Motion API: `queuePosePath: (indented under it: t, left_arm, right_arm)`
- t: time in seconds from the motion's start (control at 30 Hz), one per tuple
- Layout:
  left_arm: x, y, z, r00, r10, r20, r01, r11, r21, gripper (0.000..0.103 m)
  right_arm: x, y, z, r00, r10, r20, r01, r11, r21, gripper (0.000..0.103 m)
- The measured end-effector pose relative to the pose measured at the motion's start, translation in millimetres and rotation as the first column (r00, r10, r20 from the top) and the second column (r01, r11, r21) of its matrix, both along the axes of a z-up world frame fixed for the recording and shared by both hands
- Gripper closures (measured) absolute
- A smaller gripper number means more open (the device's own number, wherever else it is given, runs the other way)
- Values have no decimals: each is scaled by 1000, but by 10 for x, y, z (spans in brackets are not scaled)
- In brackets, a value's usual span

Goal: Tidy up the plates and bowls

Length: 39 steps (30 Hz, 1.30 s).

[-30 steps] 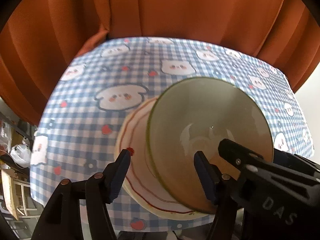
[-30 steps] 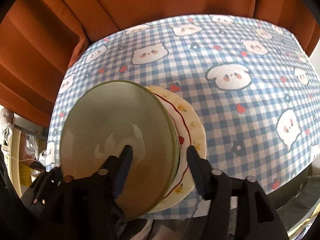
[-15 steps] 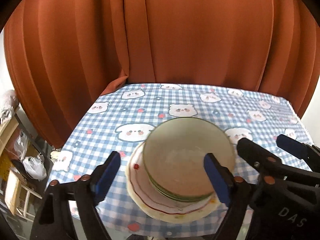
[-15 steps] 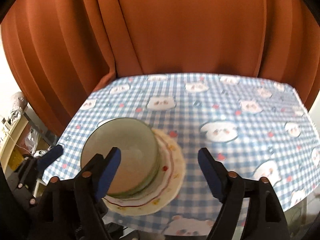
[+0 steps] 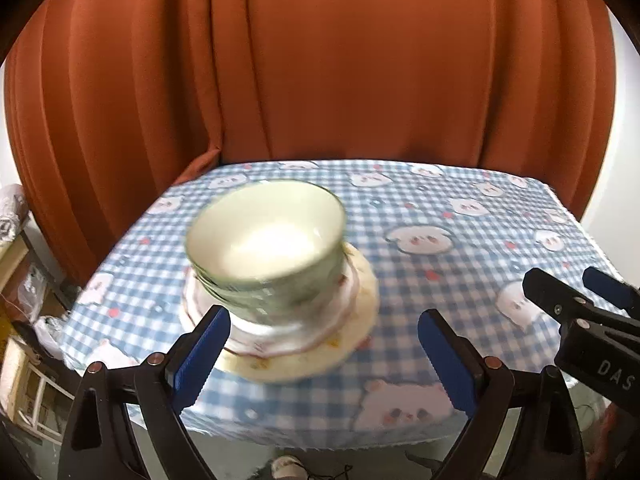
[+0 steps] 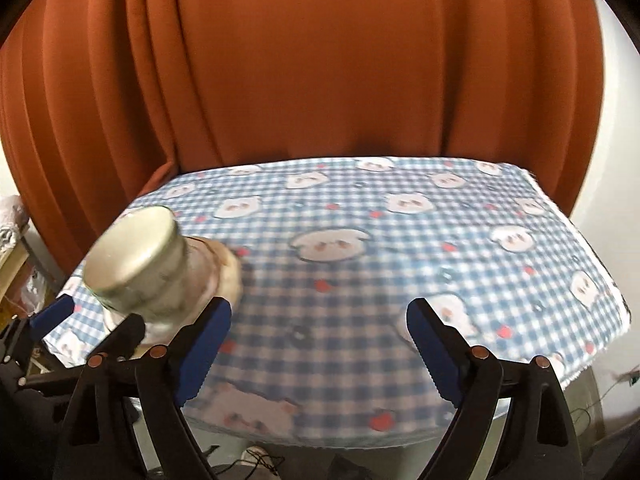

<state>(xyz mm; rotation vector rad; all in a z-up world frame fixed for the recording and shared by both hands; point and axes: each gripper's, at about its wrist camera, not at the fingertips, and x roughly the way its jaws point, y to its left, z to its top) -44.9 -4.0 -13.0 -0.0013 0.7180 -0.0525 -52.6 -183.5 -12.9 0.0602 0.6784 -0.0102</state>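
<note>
Both hand-held grippers have pulled back from the bowl stack since half a second ago.

We see the green bowls (image 5: 266,248) nested on the plates (image 5: 320,344) left of centre on the table (image 5: 460,264), beyond and apart from the left hand-held gripper (image 5: 324,356), jaws wide and empty. The right hand-held gripper (image 6: 318,346), equally spread and empty, has the stack at far left, above its left finger.

A: Stacked pale-green ceramic bowls (image 5: 266,248) motion-blurred; count unclear. Cream red-trimmed plate (image 5: 352,344) smeared too.
B: Right view: stack (image 6: 136,260) blurred, base hidden behind left tool (image 6: 24,340), itself cut off.
</note>
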Motion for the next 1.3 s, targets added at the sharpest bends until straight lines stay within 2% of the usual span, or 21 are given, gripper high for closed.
queuePosePath:
  t: [0.23,0.63,0.9,1.3]
  left_arm:
    - [-138,-81,-47,999,33,-22,-34,999,-16,7]
    - [-255,-194,20,1000,24,2,-24,1000,3,7]
    - [-282,-206,33,1000,18,7,-18,1000,4,3]
    - [-289,-231,59,999,35,14,-35,999,23,0]
  right_arm:
    - [-241,-314,-163,999,-41,-26,42,999,34,11]
    - [-367,-326,-103,1000,-17,-2,17,999,34,11]
    - [-407,-296,-69,1000,-17,7,17,1000,12,11]
    - [-438,-314,-25,999,-26,28,26,1000,12,6]
